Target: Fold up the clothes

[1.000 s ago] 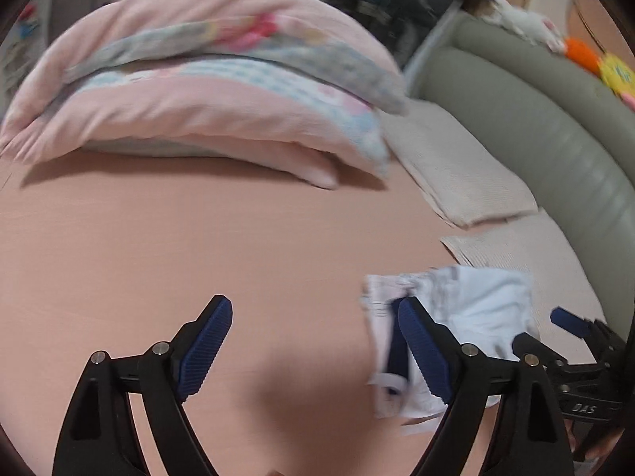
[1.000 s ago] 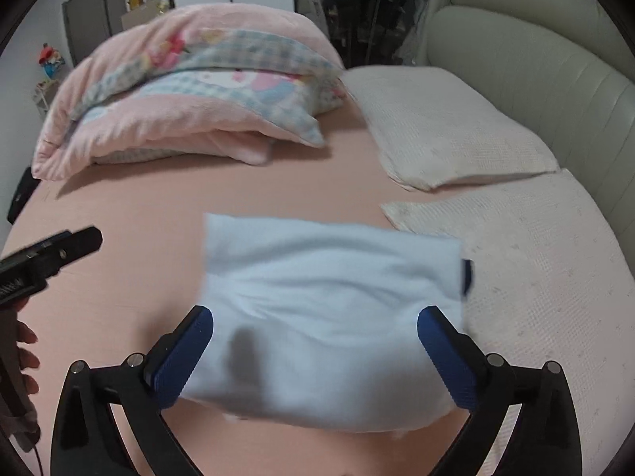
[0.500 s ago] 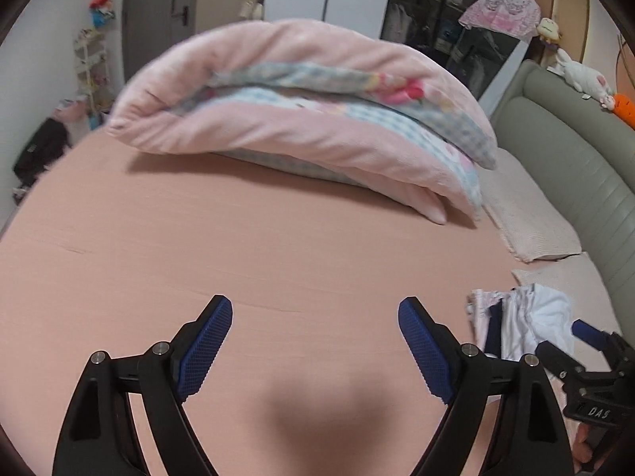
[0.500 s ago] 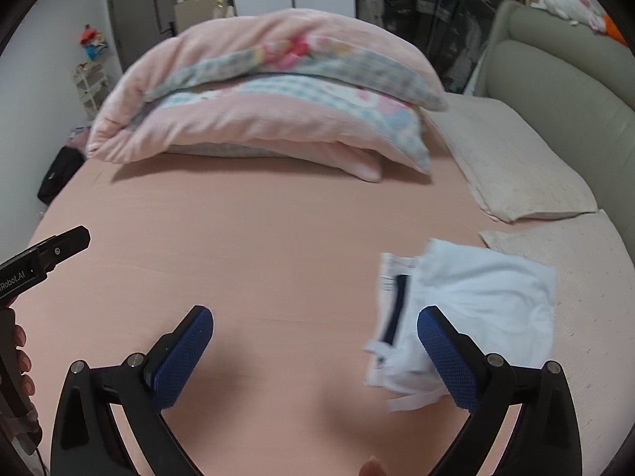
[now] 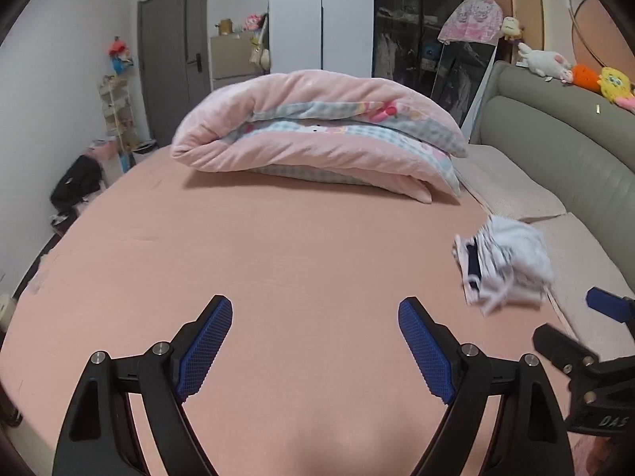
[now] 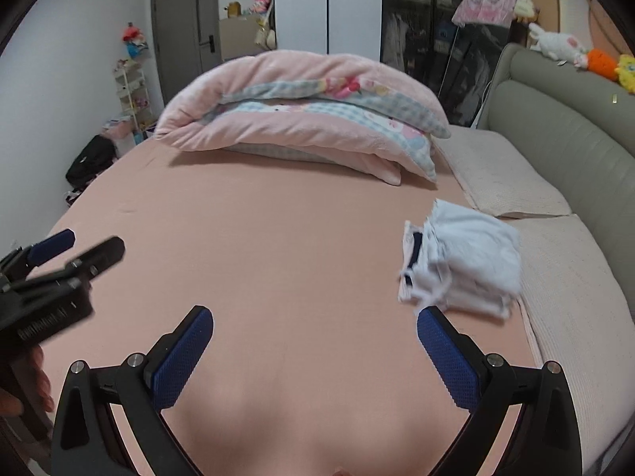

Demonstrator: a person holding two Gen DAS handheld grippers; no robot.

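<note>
A stack of folded white clothes (image 5: 504,265) with a dark blue trim lies on the pink bed sheet (image 5: 278,261) at the right, beside the pillows; it also shows in the right wrist view (image 6: 464,258). My left gripper (image 5: 315,341) is open and empty over the bare sheet, well left of the stack. My right gripper (image 6: 315,353) is open and empty, with its right finger just in front of the stack. The left gripper also shows at the left edge of the right wrist view (image 6: 67,250).
A folded pink quilt (image 5: 317,146) lies at the far side of the bed. Two beige pillows (image 6: 500,174) lie against the grey-green headboard (image 6: 567,135) on the right. A door, wardrobe and shelves stand behind the bed.
Both grippers have pulled back and up from the white clothes, which now lie folded at the right. The views have lifted to show more of the room.
</note>
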